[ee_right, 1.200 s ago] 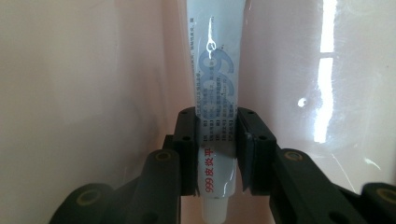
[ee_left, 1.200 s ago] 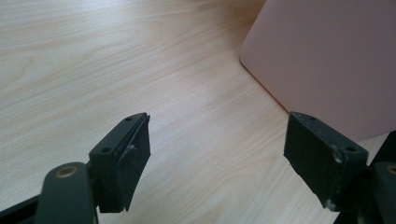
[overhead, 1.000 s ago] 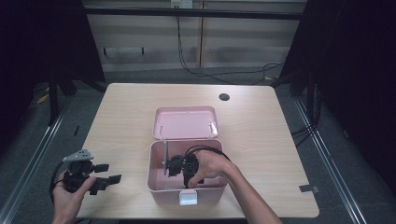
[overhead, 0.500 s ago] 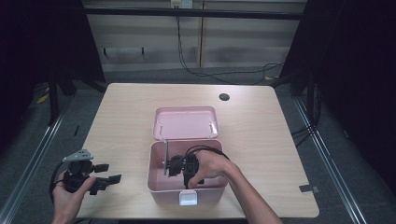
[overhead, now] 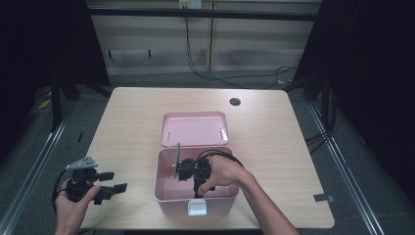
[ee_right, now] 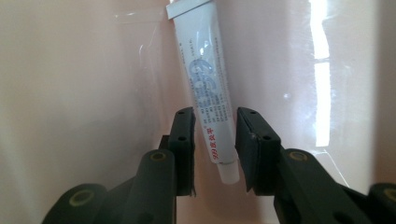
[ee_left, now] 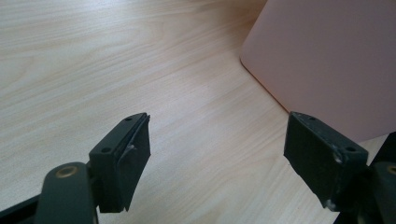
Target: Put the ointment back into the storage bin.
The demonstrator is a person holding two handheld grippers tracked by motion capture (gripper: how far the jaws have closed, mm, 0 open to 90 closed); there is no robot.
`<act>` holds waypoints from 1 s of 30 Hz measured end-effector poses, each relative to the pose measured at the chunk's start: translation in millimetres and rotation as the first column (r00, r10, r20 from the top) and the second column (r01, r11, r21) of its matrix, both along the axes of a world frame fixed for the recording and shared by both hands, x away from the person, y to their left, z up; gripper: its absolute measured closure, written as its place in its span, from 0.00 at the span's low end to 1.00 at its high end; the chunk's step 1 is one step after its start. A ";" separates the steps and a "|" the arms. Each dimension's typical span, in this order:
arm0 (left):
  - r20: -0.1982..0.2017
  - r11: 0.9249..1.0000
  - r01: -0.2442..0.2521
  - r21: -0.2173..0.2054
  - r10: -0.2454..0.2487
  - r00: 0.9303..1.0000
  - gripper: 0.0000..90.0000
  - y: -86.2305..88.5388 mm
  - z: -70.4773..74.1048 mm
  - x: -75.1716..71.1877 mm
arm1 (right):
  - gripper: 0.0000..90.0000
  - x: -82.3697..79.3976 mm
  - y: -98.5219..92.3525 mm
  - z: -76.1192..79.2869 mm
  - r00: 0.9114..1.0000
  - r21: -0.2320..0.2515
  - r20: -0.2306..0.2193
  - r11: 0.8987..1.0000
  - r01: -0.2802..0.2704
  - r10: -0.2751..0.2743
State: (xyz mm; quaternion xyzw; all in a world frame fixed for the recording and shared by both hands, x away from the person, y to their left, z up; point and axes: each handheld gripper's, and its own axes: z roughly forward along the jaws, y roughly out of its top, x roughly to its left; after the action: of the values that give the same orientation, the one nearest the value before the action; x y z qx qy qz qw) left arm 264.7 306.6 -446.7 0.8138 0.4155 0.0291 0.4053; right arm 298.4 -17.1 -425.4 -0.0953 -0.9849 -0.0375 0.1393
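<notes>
A small white tube with blue and red print lay flat on the floor of the open pink box, crimped end away, nozzle end nearest. The box sat on the counter, lid swung back.

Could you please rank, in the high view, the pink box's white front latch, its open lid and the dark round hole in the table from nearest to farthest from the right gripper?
From the right gripper, down inside the pink box:
1. White front latch, on the box's near wall.
2. Open lid, lying flat behind the box.
3. Dark round hole, toward the table's far right.
</notes>
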 end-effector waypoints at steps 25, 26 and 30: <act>-0.001 1.000 -0.001 0.002 0.001 1.000 0.25 -0.5 -0.4 0.3 | 0.71 3.9 -17.5 29.0 0.995 0.015 0.064 0.997 0.079 -0.080; 0.001 1.000 -0.001 0.000 0.001 1.000 0.25 -0.6 -0.3 0.0 | 0.71 4.1 -19.5 31.8 0.994 0.018 0.070 0.996 0.086 -0.087; 0.000 1.000 -0.001 0.002 0.001 1.000 0.25 -0.6 -0.4 0.2 | 0.71 4.4 -23.8 40.3 0.991 0.028 0.078 0.994 0.103 -0.105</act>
State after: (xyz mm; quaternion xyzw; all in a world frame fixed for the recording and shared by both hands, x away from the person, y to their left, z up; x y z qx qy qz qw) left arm 264.9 306.0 -447.1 0.8140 0.4158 0.0296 0.4046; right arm 302.7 -40.9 -385.1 -0.1431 -0.9829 -0.0601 0.0991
